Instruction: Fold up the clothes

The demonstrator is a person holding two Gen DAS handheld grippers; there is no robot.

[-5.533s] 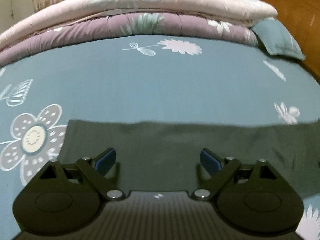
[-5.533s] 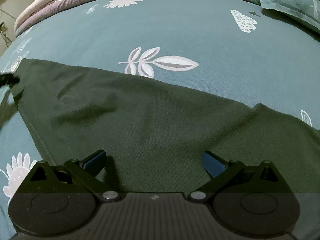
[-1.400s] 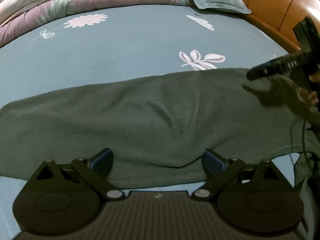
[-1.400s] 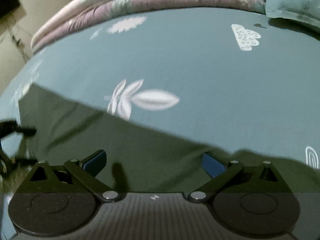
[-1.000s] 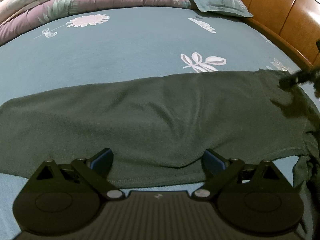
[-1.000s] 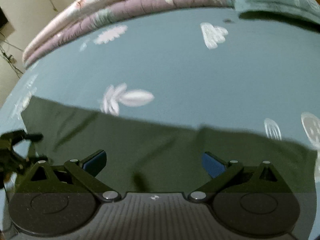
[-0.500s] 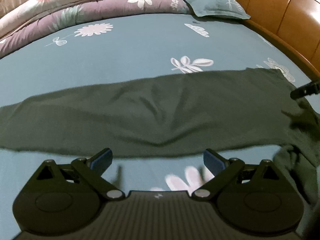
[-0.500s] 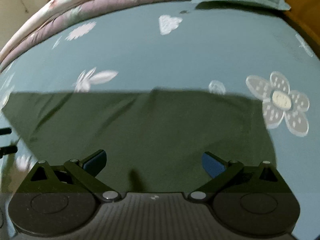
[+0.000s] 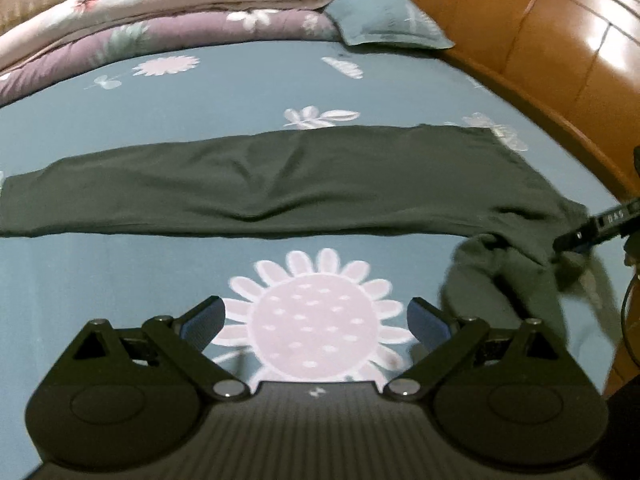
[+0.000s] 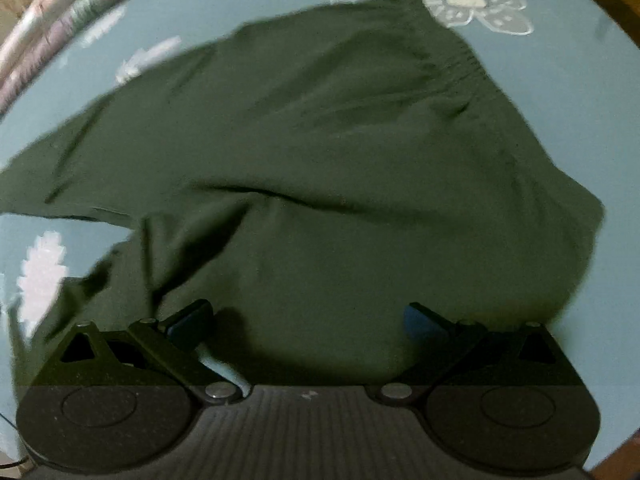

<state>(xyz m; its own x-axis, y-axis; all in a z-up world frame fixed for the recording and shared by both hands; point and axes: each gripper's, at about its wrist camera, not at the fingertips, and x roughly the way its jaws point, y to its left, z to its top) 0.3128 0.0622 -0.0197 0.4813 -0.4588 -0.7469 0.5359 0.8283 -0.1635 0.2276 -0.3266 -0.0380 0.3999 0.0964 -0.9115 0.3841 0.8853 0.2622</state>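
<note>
while both hand-held grippers gape, long dark-green knit trousers lie creased on floral sheet.

a home bedroom, floral bedsheet, folded quilts, pillow, wooden headboard

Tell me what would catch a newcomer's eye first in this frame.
The long dark green garment stretched flat across the blue floral bedsheet, with its right end bunched up near the right gripper. Next, the big pink flower print directly between the open fingers of the left gripper. Behind, folded quilts are stacked at the far edge beside the orange wooden headboard.
</note>
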